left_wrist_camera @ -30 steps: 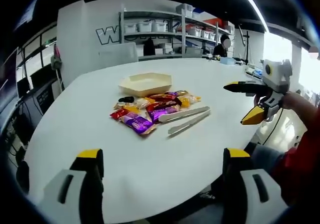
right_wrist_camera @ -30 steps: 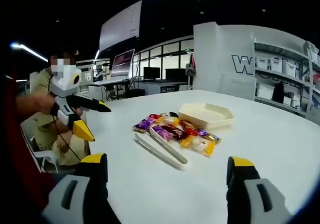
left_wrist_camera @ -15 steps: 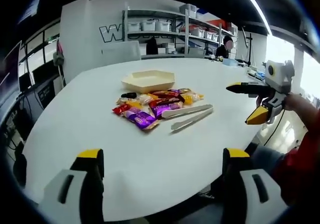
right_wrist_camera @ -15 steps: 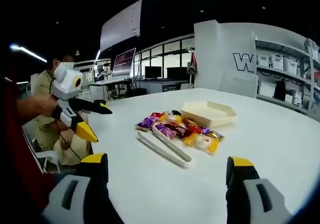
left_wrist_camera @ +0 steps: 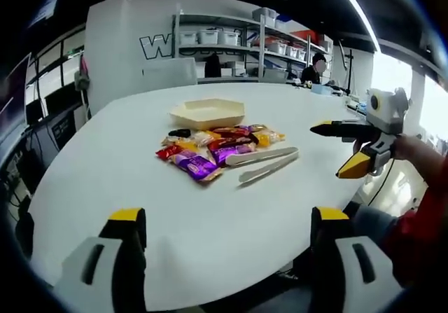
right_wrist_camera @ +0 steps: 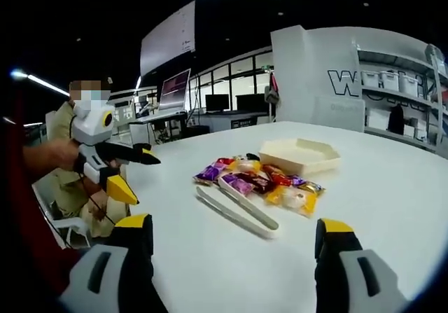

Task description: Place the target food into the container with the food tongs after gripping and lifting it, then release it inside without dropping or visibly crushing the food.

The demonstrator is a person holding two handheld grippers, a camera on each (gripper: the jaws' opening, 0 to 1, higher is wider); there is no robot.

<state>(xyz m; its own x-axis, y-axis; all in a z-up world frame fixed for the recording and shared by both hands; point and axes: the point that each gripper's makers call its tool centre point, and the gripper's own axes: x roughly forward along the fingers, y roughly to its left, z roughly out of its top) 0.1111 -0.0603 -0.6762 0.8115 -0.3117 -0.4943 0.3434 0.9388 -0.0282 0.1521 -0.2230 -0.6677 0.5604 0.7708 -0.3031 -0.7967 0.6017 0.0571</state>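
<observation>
1. The white table [left_wrist_camera: 140, 187] carries a pile of wrapped snacks [left_wrist_camera: 213, 148] – purple, red, orange and yellow packets lying close together and partly overlapping.
2. The food tongs [left_wrist_camera: 262, 164] lie flat on the table just beside the pile, on its side nearer to the right gripper; nothing holds them.
3. The container [left_wrist_camera: 206, 112], a shallow cream hexagonal tray, stands on the far side of the pile, close to it. It looks empty inside.
4. The left gripper [left_wrist_camera: 224, 232] is held above the near edge of the table, its jaws spread wide with nothing between them.
5. The right gripper [right_wrist_camera: 231, 232] is also spread wide and holds nothing – the same gripper appears in the left gripper view at the table's edge, well apart from the tongs, its yellow-tipped jaws apart.
6. In the right gripper view the pile [right_wrist_camera: 255, 183], the tongs [right_wrist_camera: 238, 208] and the tray [right_wrist_camera: 301, 155] lie ahead in that order.
</observation>
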